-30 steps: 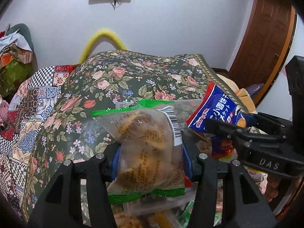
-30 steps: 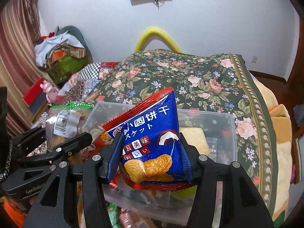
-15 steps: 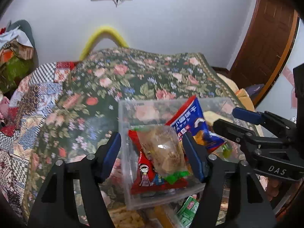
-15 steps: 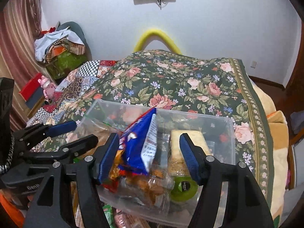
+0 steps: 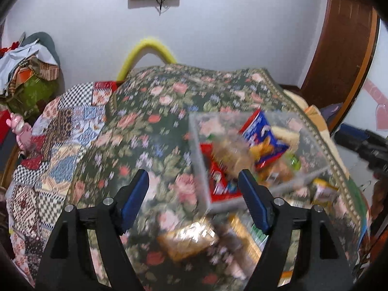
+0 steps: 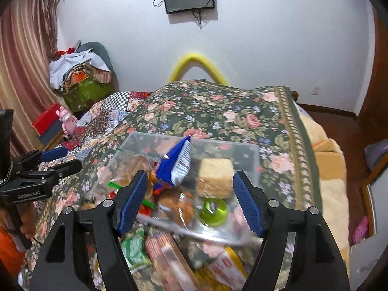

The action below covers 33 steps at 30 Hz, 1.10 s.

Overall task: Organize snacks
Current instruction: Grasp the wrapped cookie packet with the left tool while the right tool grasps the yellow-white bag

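A clear plastic rectangular bin [image 6: 252, 155] sits on the floral green bedspread [image 6: 218, 106] toward the bed's near edge. Inside it a blue biscuit packet [image 6: 175, 167] stands on edge beside a pale square rice cracker block [image 6: 214, 178], with a green round lidded cup [image 6: 213, 212] at the bin's near wall. The left tongs [image 5: 194, 198] and right tongs [image 6: 190, 200] are both spread wide, gripping nothing. More loose snack packets [image 6: 160, 247] lie at the bed's near edge.
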Tool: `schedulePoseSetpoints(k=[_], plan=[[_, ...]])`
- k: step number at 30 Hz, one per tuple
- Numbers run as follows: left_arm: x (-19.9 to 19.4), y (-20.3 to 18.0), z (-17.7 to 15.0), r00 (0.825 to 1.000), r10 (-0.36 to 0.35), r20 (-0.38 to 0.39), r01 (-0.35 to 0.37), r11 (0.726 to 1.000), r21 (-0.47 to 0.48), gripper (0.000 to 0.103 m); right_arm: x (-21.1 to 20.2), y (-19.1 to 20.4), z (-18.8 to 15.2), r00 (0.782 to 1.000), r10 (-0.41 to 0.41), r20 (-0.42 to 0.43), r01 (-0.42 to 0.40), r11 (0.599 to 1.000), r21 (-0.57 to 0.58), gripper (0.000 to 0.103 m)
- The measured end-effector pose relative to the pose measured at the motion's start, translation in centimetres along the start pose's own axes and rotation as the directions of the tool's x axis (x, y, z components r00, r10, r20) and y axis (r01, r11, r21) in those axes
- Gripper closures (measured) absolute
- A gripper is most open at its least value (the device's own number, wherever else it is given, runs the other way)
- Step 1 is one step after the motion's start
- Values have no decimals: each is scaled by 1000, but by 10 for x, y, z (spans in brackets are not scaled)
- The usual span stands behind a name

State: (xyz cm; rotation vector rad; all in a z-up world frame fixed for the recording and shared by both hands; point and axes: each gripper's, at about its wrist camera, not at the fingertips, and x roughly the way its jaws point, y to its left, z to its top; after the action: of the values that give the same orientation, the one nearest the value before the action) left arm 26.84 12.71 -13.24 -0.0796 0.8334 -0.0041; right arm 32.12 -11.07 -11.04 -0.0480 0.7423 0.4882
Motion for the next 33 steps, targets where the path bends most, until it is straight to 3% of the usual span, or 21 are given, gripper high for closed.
schedulePoseSetpoints(k=[8, 15, 25, 30, 33], plan=[[23, 13, -40, 994, 8, -113, -14, 999, -51, 24, -13, -23, -32, 998, -51, -39, 52, 998, 20, 32], [51, 8, -66, 983, 6, -184, -20, 997, -77, 22, -2, -42, -70, 988, -80, -133, 89, 994, 63, 31], [77, 1, -83, 974, 93, -207, -102, 994, -34, 18, 27, -54, -109, 968, -46, -245, 82, 987, 140, 31], [88, 14, -90, 970, 34, -239, -65, 990, -122, 17, 30, -49, -113, 970, -54, -237, 89, 986, 140, 29], [88, 18, -90, 973, 53, -225, -83, 989, -123, 19, 30, -45, -113, 971, -51, -233, 82, 989, 126, 34]])
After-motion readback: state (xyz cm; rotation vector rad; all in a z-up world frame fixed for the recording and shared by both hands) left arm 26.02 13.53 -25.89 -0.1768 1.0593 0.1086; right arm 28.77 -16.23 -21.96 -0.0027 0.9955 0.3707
